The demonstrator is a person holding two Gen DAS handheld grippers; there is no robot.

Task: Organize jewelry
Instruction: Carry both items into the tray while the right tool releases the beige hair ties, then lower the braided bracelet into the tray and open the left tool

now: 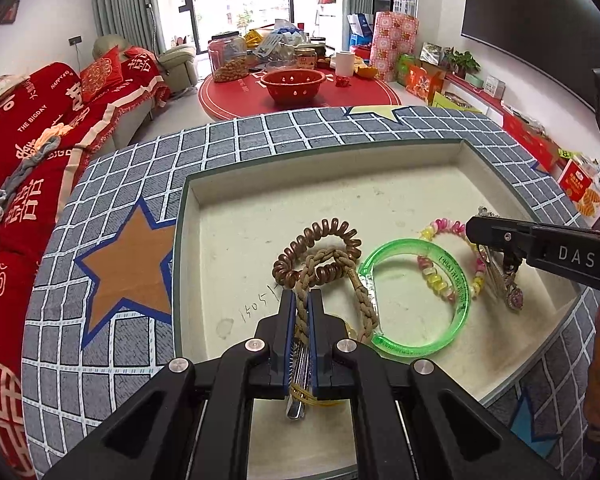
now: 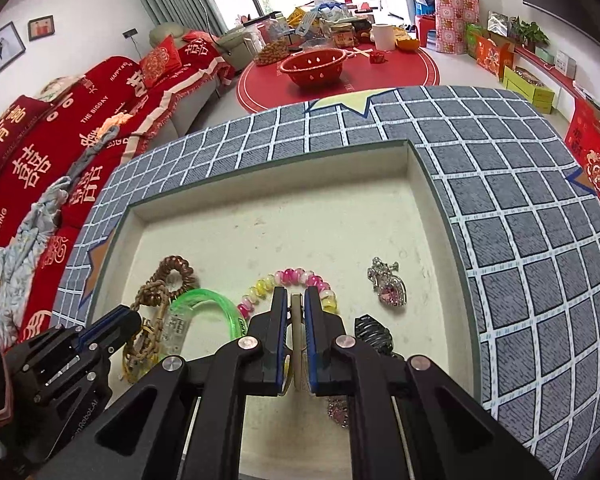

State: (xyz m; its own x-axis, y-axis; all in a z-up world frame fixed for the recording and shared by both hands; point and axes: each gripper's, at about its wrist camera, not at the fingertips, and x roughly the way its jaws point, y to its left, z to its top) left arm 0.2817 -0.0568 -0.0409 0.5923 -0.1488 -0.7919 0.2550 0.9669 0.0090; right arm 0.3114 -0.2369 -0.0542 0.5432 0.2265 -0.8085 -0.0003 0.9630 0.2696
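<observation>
Both grippers are loaded and pointing down over the shallow cream tray on the grey grid-pattern cloth.

Left gripper: jaws clamped on a tan braided cord; a slim metal piece also sits between the pads, can't tell what it is. The cord's loop lies tangled with the brown spiral coil hair tie on the tray floor.

Right gripper: jaws closed on a thin pale ring-shaped piece, edge-on, likely a bangle.

Already in the tray: translucent green plastic bangle, pink-and-yellow glass bead bracelet, silver rhinestone heart clip, black claw hair clip, plus something pink and sparkly under the right gripper, mostly hidden.

My read: most pieces collected, task well along. Left: set down the two held items. Contents sit in a loose cluster, so tidying may remain.
</observation>
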